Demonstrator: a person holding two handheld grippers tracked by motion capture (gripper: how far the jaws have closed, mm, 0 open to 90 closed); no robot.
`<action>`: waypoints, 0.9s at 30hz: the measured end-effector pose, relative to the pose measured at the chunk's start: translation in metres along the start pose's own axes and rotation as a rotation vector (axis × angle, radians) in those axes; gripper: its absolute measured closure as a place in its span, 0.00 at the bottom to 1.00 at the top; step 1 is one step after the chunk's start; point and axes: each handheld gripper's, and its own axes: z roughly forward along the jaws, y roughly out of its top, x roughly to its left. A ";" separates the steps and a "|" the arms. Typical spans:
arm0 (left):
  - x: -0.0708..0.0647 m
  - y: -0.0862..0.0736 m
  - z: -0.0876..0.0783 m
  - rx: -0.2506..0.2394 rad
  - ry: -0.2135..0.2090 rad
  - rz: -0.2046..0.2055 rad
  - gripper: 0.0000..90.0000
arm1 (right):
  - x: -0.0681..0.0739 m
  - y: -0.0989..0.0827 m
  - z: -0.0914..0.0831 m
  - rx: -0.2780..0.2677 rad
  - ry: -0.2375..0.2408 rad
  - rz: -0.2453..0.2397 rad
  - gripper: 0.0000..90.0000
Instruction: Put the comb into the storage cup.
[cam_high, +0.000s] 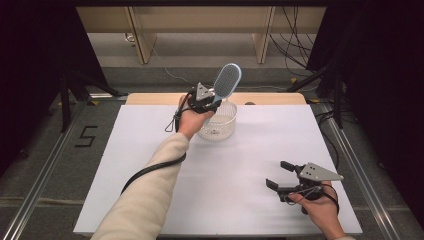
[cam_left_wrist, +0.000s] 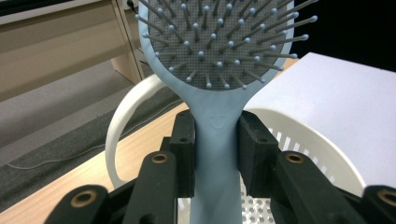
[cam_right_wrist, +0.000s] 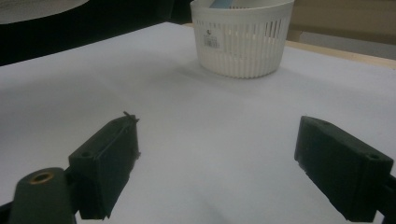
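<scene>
My left claw (cam_left_wrist: 215, 149) is clamped on the neck of a pale blue hairbrush (cam_high: 226, 82), just below the bristle pad. I hold it raised above a white slotted basket (cam_high: 218, 126) at the far middle of the desk (cam_high: 240, 165), head up and leaning to the right in the high view. In the left gripper view the two black jaws press the handle from either side, with the grey bristle pad and its ball-tipped pins rising above them and the basket rim below.

The brush looks like light, rigid plastic with a smooth, possibly slightly slick handle. The narrow neck is the sound place to grip; the pins would flex and give no purchase. Because the head is wider and heavier than the handle, I judge it may pivot in the jaws if tilted fast.

My right claw (cam_high: 281, 176) rests low near the right front of the desk, jaws spread wide with nothing between them. Whether the handle's lower end touches the basket floor I cannot tell.
</scene>
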 end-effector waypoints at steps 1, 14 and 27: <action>0.000 -0.001 0.000 0.006 0.001 -0.003 0.77 | 0.000 0.000 0.000 0.000 0.000 0.000 0.16; -0.001 -0.009 -0.004 0.147 0.026 0.015 0.51 | 0.000 0.000 0.000 0.002 -0.003 0.001 0.16; -0.001 -0.002 -0.034 0.199 0.033 -0.055 0.17 | 0.000 0.000 0.001 0.002 -0.002 0.004 0.16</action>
